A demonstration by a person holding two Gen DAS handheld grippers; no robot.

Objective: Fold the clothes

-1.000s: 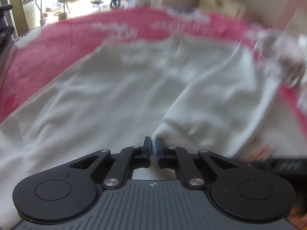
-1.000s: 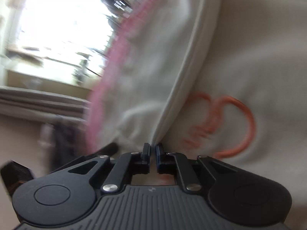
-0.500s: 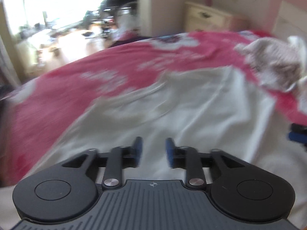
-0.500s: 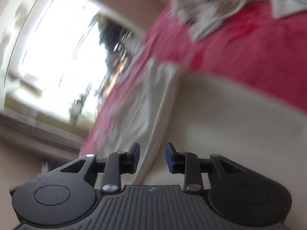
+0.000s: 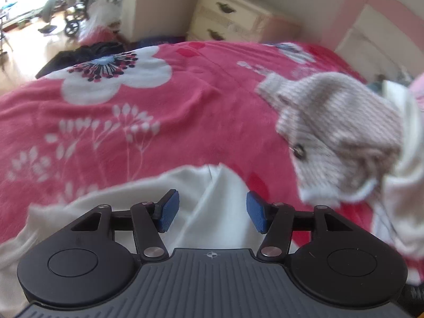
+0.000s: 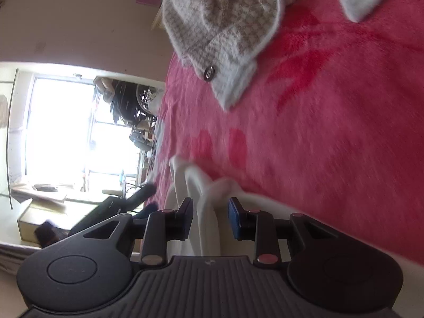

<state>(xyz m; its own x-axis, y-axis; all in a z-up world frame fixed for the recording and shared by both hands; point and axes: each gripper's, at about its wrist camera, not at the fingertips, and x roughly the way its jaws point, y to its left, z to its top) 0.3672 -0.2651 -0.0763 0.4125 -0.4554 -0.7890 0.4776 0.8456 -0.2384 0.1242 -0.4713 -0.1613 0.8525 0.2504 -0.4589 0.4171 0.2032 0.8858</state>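
On the bed's red floral blanket (image 5: 164, 122), a white garment (image 5: 217, 212) lies at 6 o'clock, apparently partly folded. Left gripper (image 5: 212, 212): fingers opening, gripping nothing. Right gripper (image 6: 210, 217): fingers partly open, astride a cloth ridge, not pinching. A knit checked cardigan (image 5: 341, 132) at 2 o'clock awaits folding. Only the left view shows the dresser (image 5: 233, 18); only the right, the window (image 6: 61, 122).
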